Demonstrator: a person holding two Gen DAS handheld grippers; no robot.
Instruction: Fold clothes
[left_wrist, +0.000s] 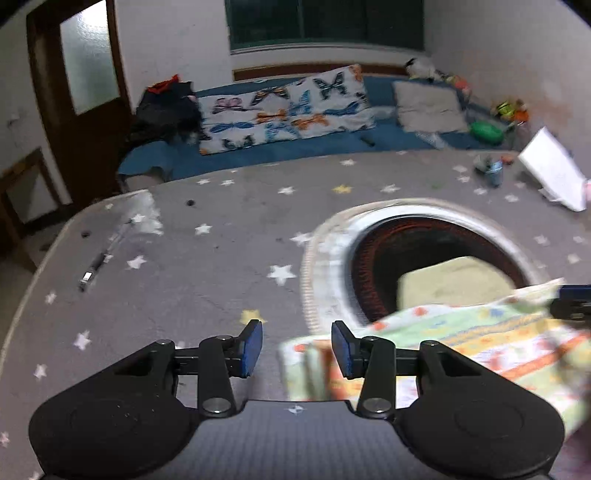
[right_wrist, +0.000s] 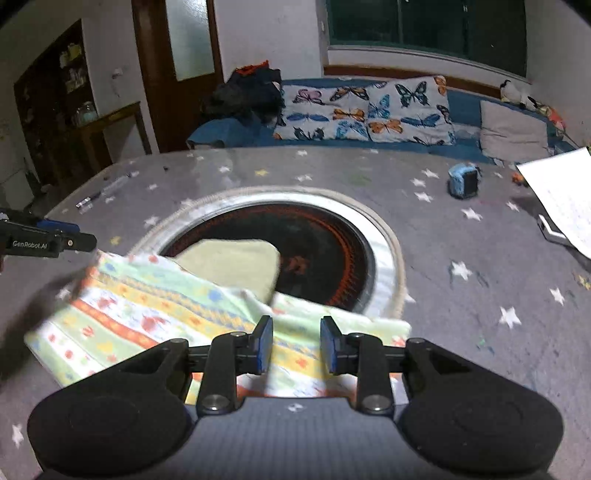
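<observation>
**Left wrist view: both hand-held grippers released over the striped cloth**

Left wrist view shows your left hand-held gripper (left_wrist: 296, 349) with its blue pads (left_wrist: 252, 347) spread wide and nothing between them. It hovers above the grey star-print tabletop (left_wrist: 184, 258), and its right finger sits just at the near left corner of the patterned cloth (left_wrist: 461, 343). That cloth, the garment you are folding, is pale green with orange, yellow and white bands, and it is blurred in this view. It lies to the right of your left gripper, partly over the round black-and-orange inset (left_wrist: 424, 240) with its pale ring.

From the right wrist view, your right hand-held gripper (right_wrist: 296, 343) is also released: the jaws stand apart, and the cloth (right_wrist: 147, 314) passes beneath and between them without being pinched. A plain pale-yellow piece (right_wrist: 236, 262) shows at the cloth's far edge, lying over the dark round inset (right_wrist: 325, 251). Your left hand-held gripper (right_wrist: 55, 240) appears at the left edge of this view, near the cloth's far left corner; whether it touches the fabric there I cannot tell.

Farther back on the tabletop sit a small blue object (right_wrist: 463, 181) and white sheets of paper (right_wrist: 561, 195) at the right. A pen (left_wrist: 94, 267) lies near the left edge. Beyond the tabletop is a blue couch with a butterfly-print pillow (right_wrist: 365, 110).
</observation>
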